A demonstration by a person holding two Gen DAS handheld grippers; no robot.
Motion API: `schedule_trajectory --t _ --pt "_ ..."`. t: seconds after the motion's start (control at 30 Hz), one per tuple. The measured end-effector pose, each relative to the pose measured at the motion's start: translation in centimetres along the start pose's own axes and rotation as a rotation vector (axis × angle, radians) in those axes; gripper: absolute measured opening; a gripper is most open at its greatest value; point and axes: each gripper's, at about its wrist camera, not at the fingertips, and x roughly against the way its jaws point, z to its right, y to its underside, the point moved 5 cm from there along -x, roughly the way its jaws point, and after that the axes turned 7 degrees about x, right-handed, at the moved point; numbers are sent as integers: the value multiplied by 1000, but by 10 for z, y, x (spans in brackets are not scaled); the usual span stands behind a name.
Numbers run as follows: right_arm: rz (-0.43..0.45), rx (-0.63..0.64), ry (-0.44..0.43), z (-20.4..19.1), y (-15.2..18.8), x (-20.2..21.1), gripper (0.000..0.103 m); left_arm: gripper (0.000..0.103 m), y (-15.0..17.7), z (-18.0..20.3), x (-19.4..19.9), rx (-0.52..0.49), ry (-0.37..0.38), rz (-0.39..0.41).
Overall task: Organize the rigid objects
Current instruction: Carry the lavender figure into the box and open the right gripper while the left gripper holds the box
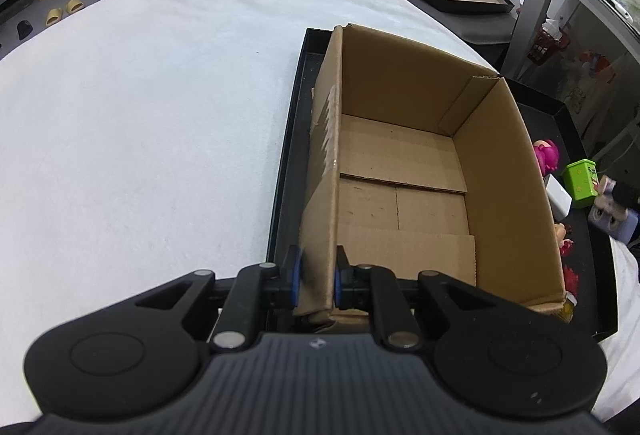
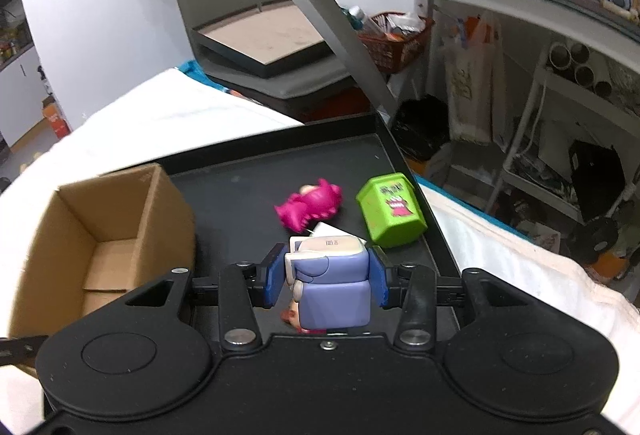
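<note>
L tongs (image 1: 316,277) pinch near wall of cardboard box (image 1: 404,171), pads either side. Box sits in black tray (image 2: 280,155) on white-covered counter (image 1: 140,115). R tongs (image 2: 326,275) clamp purple block figure (image 2: 332,287), above tray. Pink toy (image 2: 310,205), green cube (image 2: 390,211) lie just beyond, apart.

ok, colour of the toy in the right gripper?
Pale purple toy with a cream top, held by the right gripper; clearest in right wrist view.
</note>
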Motion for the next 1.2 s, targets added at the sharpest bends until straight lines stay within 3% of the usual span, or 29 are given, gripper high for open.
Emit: schedule_trajectory --t 0.57,1.0,1.2 --pt "97 129 -158 -94 -44 42 42 15 -2 -9 -2 16 58 -25" --pt "11 285 -286 -184 -37 16 42 15 -2 -17 -4 29 98 -30" --pt "31 305 -337 -214 -43 15 43 14 -2 -21 -4 36 112 -27"
